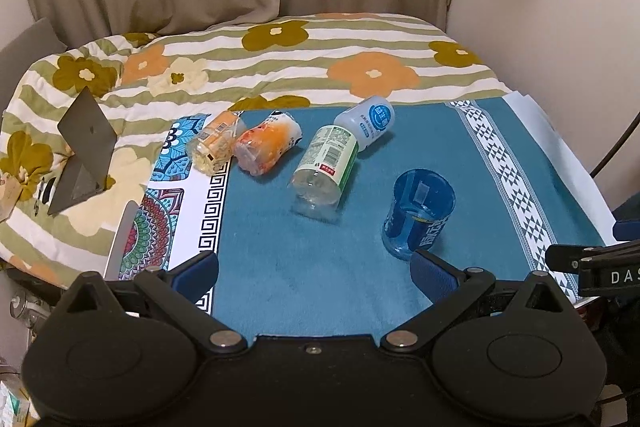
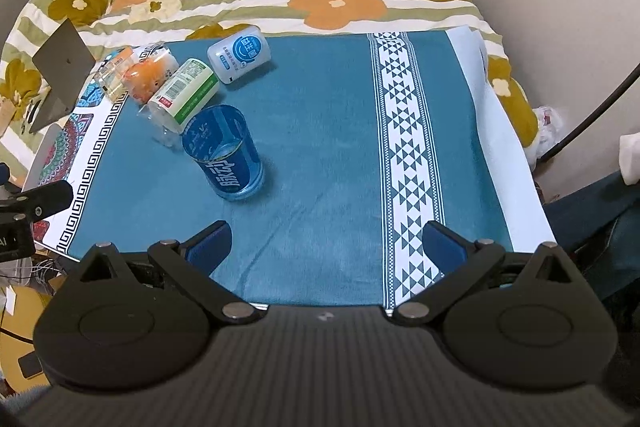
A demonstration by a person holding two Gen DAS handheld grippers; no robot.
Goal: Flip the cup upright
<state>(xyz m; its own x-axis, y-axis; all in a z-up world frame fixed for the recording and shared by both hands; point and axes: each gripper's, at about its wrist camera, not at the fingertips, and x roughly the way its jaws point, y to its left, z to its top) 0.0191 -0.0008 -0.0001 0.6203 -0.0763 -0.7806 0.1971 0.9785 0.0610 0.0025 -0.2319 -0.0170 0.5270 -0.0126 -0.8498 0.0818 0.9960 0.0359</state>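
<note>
On teal mat, blue cup (image 2: 224, 157) stands upright near the left gripper (image 1: 314, 273); four cups lie tipped behind. Both fingers spread, empty. Next: reach green-label cup (image 1: 325, 169), grasp, flip.

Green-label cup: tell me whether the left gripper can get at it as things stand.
Probably yes. The left gripper is open and holds nothing, and bare blue cloth lies between it and the green-label cup, which lies on its side. The upright blue cup stands off to the right, out of that line.
</note>
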